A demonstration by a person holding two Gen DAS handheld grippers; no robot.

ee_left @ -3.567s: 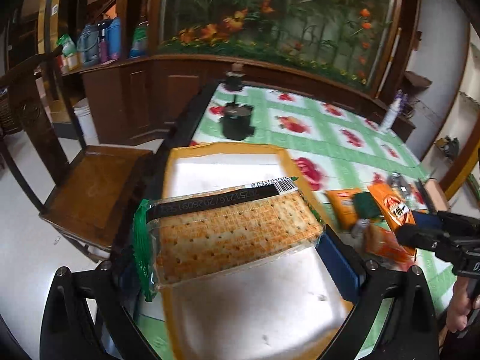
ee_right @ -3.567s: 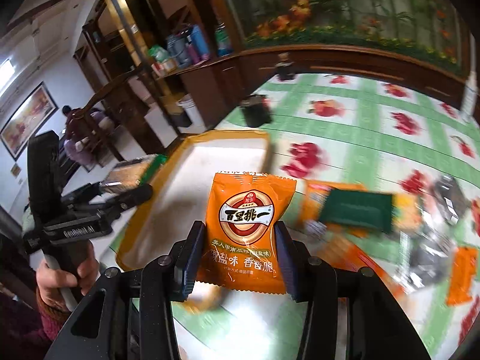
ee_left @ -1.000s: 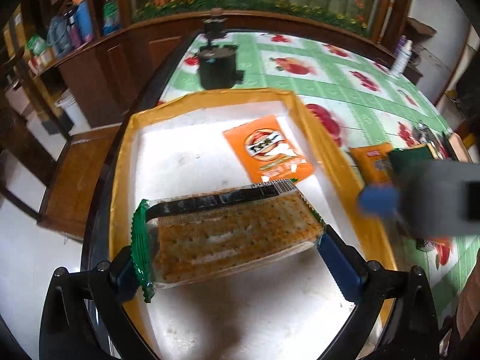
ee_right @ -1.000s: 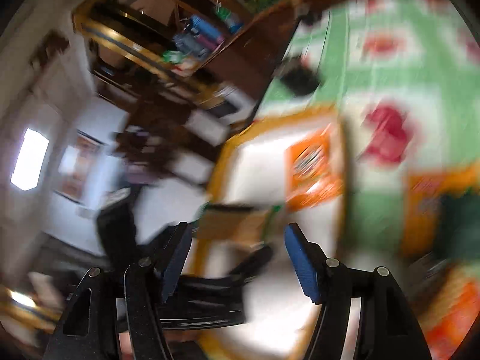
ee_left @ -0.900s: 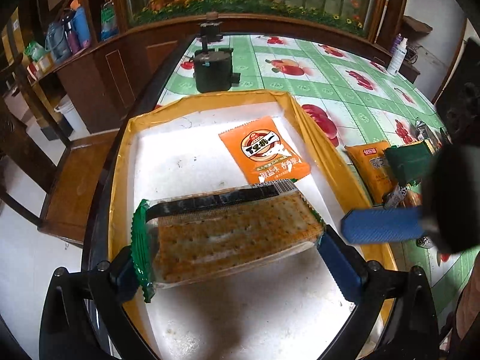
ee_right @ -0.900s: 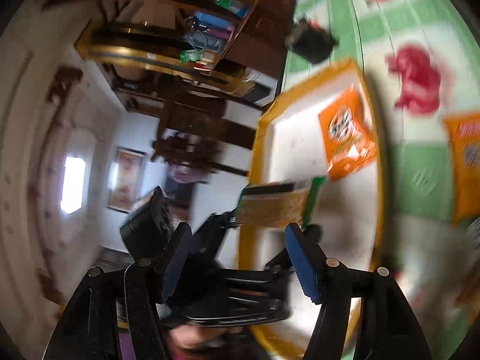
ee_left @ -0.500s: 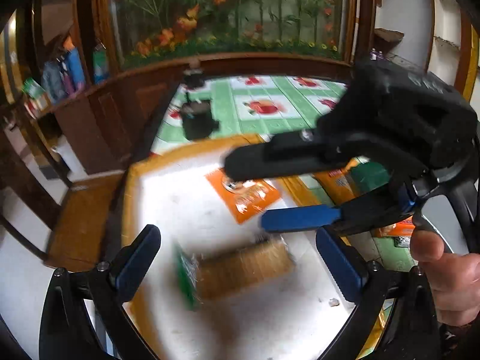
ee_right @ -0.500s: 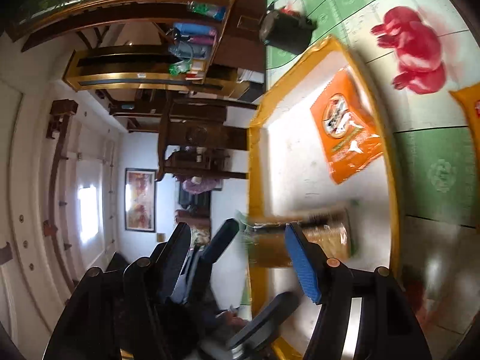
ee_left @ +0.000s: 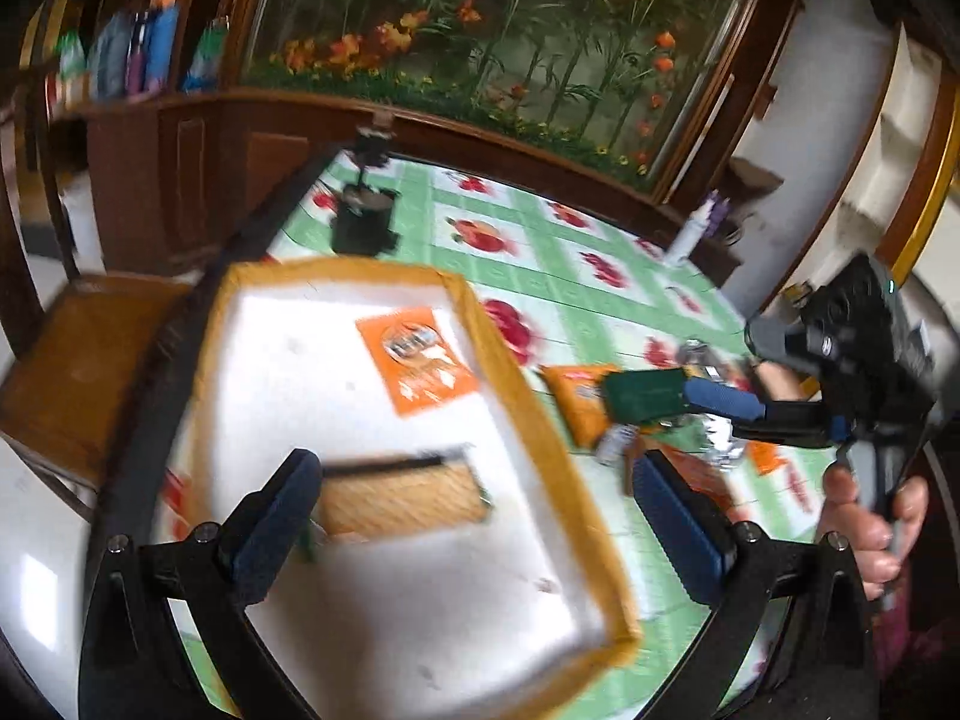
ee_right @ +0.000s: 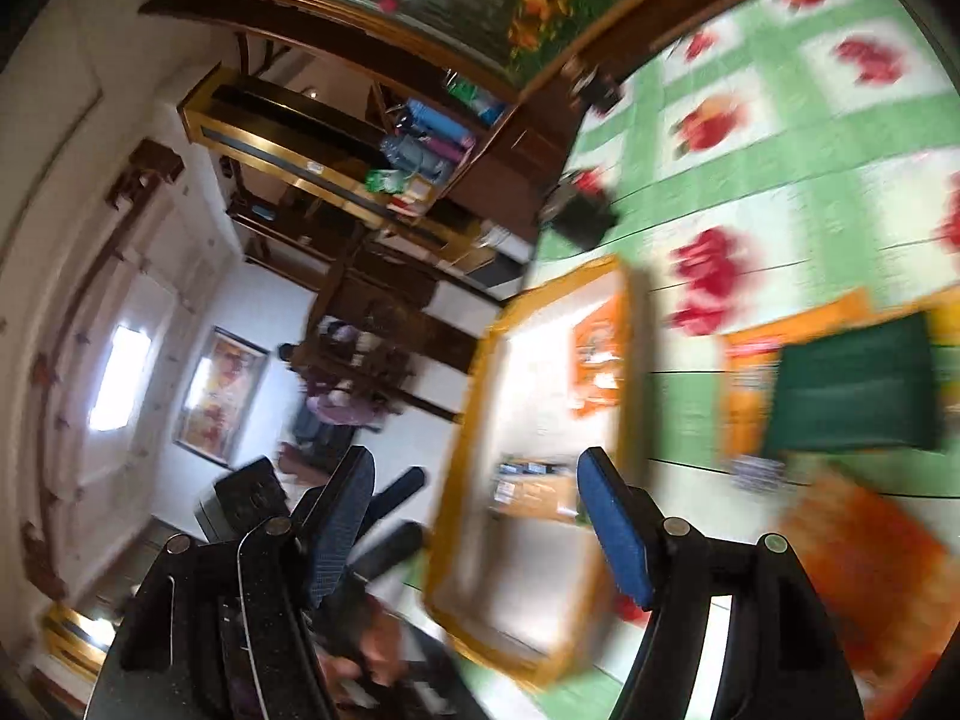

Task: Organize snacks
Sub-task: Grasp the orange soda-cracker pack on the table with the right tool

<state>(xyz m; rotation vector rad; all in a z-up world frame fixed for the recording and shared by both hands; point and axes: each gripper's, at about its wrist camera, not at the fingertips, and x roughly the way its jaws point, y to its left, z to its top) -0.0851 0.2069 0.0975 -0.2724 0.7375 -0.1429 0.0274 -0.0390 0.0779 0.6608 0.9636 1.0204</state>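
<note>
Floral tablecloth (ee_left: pixel 558 276), yellow-rimmed tray (ee_left: pixel 534 420), blurred cracker pack (ee_left: pixel 402 498)

Wooden chair (ee_left: pixel 90 354) — floral mural (ee_left: pixel 510 30) behind

Daylit, motion-blurred fisheye views with dark, warped edges.

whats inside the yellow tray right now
Two snacks lie in the yellow-rimmed tray: an orange snack packet toward the far end and a cracker pack nearer. The tray's nearest corner is blurred; nothing else shows.
</note>
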